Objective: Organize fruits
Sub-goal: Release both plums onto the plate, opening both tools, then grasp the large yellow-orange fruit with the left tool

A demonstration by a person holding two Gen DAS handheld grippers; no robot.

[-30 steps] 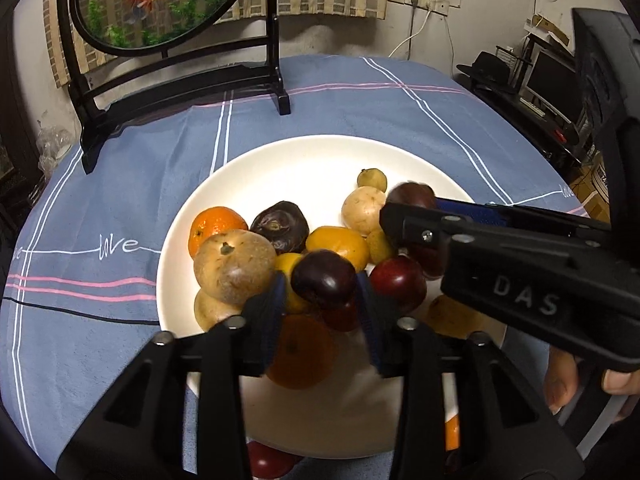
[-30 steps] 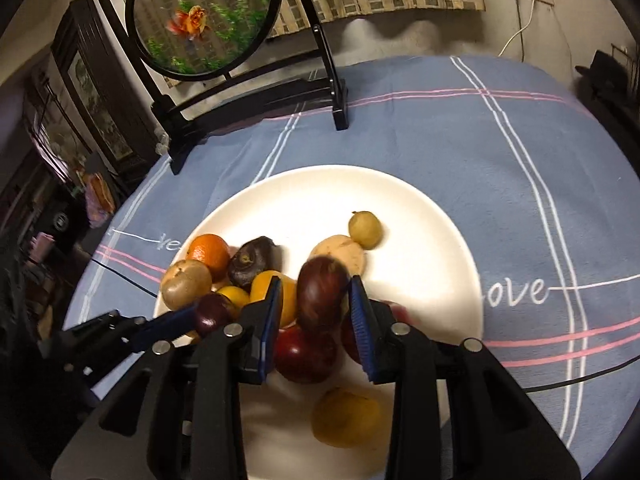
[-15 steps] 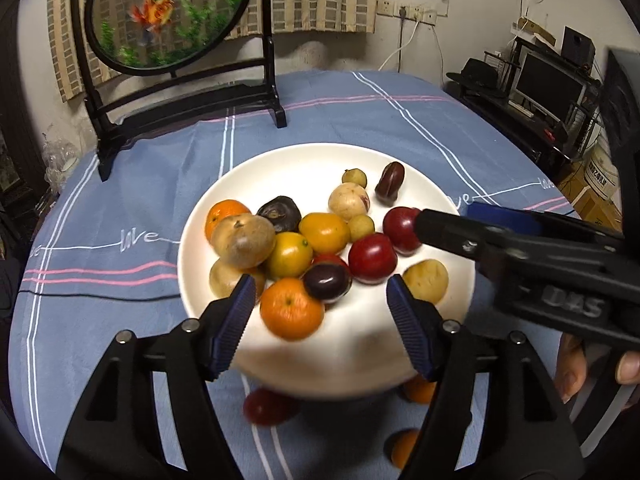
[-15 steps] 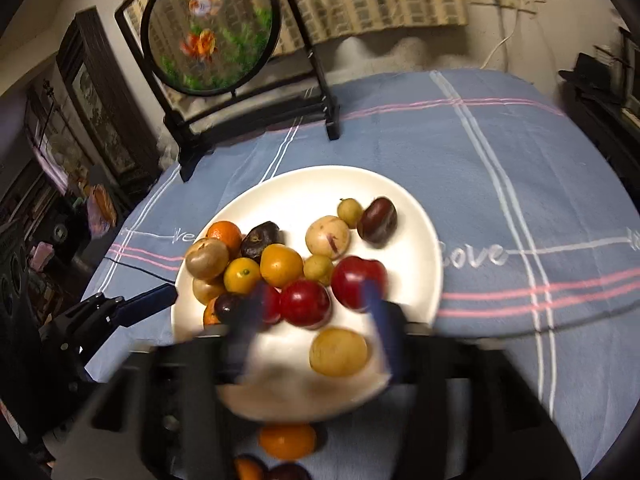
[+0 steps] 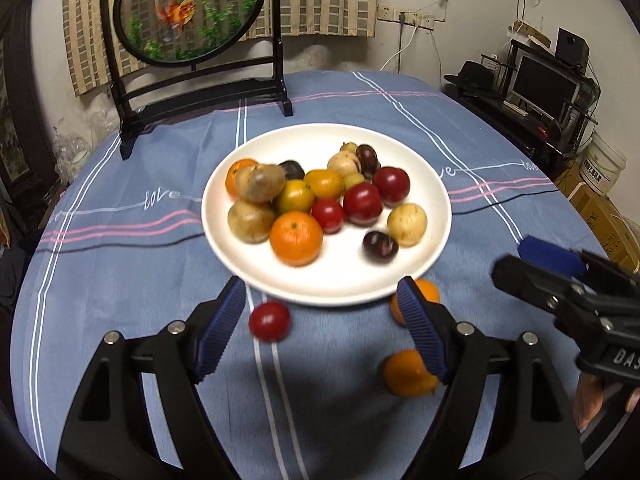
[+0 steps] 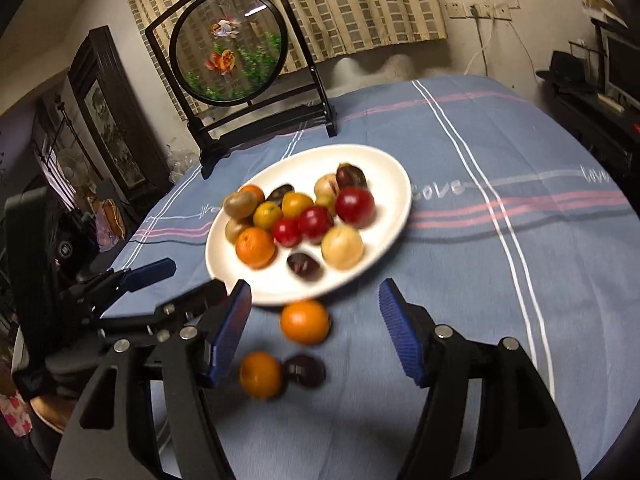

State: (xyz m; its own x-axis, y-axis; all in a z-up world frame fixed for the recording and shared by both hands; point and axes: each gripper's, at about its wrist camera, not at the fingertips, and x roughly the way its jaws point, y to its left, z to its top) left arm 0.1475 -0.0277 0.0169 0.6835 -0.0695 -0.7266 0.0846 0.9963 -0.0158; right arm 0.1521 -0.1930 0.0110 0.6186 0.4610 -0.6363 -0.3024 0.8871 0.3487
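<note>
You've pulled both grippers back off the plate since a second ago: then each one pinched a dark plum over the pile, now both plums lie on the white plate [image 5: 432, 184] and neither tool holds anything. Your left gripper [image 5: 320, 328] has just been opening; its jaws stand spread over the blue tablecloth [image 5: 120, 280], short of the plate's near rim, nothing between the pads. The round dark plum [image 5: 380, 246] sits alone on the near right part of the plate, beyond the left gripper's right finger [image 5: 420, 328], just beside a pale yellow fruit [image 5: 407, 224]. The oval dark plum [image 5: 367, 159] lies at the far side of the pile. Your right gripper [image 6: 314, 332] has also just opened, jaws apart, empty, and it's off the plate too, on the near side. Loose fruit on the cloth: a red fruit [image 5: 269, 321] inside the left gripper's span, near its left pad; an orange [image 5: 416, 300] partly hidden behind its right finger; a second orange [image 5: 408, 373] closer in. In the right wrist view an orange [image 6: 305, 321] lies between the right gripper's fingers, touching neither, just beside the plate rim, with another orange [image 6: 261, 374] and a dark fruit [image 6: 304, 370] side by side nearer the camera. Everything's a bit motion-blurred.
</note>
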